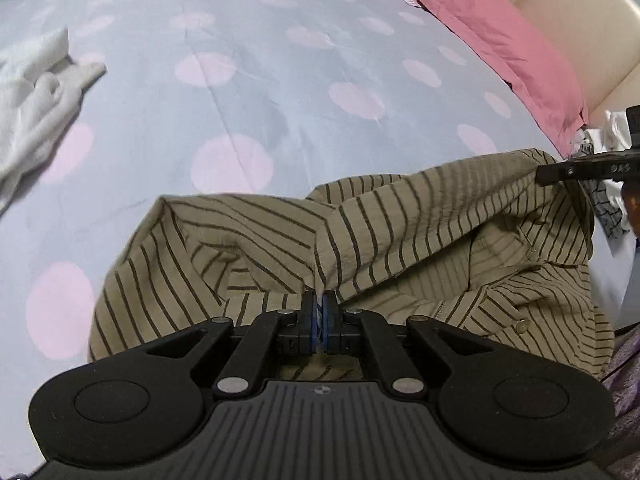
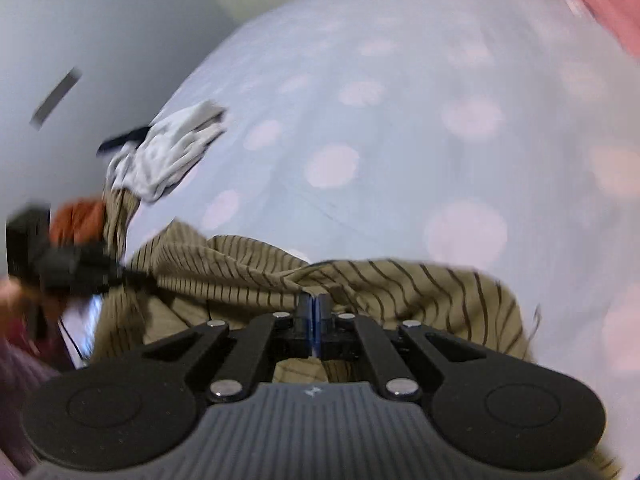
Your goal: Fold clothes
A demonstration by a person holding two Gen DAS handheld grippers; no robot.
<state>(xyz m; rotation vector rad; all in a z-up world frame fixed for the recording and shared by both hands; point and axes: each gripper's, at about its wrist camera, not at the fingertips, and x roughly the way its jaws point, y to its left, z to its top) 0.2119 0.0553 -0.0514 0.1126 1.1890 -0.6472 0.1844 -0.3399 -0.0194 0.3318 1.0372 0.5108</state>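
Observation:
A tan shirt with dark stripes (image 1: 400,240) lies bunched on the bed near its edge. My left gripper (image 1: 319,300) is shut on a fold of that shirt, the cloth pinched between its blue pads. In the right wrist view the same striped shirt (image 2: 420,284) stretches across the frame, and my right gripper (image 2: 315,300) is shut on another fold of it. The right gripper (image 1: 576,170) also shows at the right edge of the left wrist view, at the shirt's far corner. The left gripper (image 2: 80,268) appears blurred at the left of the right wrist view.
The bed has a pale blue cover with pink dots (image 1: 240,80). A white garment (image 1: 36,92) lies crumpled at the left, seen also as white garment (image 2: 172,152). A pink pillow (image 1: 500,40) rests against a cream headboard (image 1: 580,20). More clothes (image 1: 604,200) pile at the right edge.

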